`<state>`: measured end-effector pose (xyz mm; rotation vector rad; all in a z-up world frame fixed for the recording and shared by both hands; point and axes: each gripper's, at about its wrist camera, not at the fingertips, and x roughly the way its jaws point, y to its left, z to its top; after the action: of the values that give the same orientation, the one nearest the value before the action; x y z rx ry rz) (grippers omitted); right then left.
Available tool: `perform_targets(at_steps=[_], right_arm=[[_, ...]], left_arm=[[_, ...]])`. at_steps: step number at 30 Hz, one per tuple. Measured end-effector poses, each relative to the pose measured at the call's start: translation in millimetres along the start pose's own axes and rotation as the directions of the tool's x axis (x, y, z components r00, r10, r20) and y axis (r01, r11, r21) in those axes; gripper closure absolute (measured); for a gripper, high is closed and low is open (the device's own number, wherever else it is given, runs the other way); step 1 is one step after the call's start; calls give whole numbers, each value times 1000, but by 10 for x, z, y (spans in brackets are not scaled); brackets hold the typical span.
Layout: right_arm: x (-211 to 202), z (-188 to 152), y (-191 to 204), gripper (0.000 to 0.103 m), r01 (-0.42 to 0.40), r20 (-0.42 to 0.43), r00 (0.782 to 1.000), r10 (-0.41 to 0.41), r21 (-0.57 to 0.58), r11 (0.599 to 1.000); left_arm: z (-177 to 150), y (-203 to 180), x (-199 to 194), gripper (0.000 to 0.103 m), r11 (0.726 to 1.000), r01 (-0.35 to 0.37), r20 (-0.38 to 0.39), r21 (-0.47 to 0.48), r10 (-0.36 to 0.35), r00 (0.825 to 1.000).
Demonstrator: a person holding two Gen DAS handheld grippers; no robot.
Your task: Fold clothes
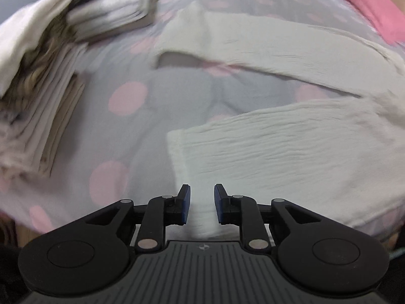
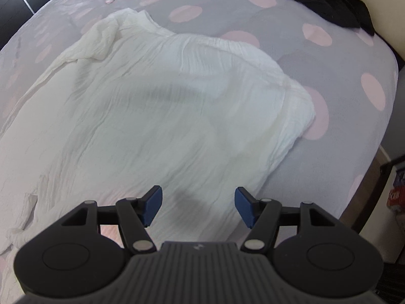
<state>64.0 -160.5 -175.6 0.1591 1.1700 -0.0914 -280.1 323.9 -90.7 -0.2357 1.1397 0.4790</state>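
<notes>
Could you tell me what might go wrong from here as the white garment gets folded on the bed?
1. The left gripper is open over a sleeve cuff; closing low might also pinch the dotted bedsheet.
2. The white garment is thin and wrinkled, so creases may be folded in.
3. The stack of folded clothes lies close by; a swung sleeve might disturb it.

The right tool (image 2: 198, 206) hangs with jaws apart above a white shirt (image 2: 141, 106) spread on the spotted bed (image 2: 354, 58).
</notes>
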Motion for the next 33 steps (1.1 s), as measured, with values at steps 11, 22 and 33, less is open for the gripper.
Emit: perform_targets(at_steps=[11,22,33], right_arm=[[-184,123,103,39,135,184,981,-69,-377,916],[-148,-63,17,39,312,311,937,-163,-530,789],[-108,-352,-98,39,407,412,906,-96,-790,459]], left_arm=[[-392,-963,-26,83,855,124,-102,504,-84,991],[-486,-1070,338,83,827,150,-188,542,-54,981],[-357,-808,665,103,915,183,-293,361,-75,953]])
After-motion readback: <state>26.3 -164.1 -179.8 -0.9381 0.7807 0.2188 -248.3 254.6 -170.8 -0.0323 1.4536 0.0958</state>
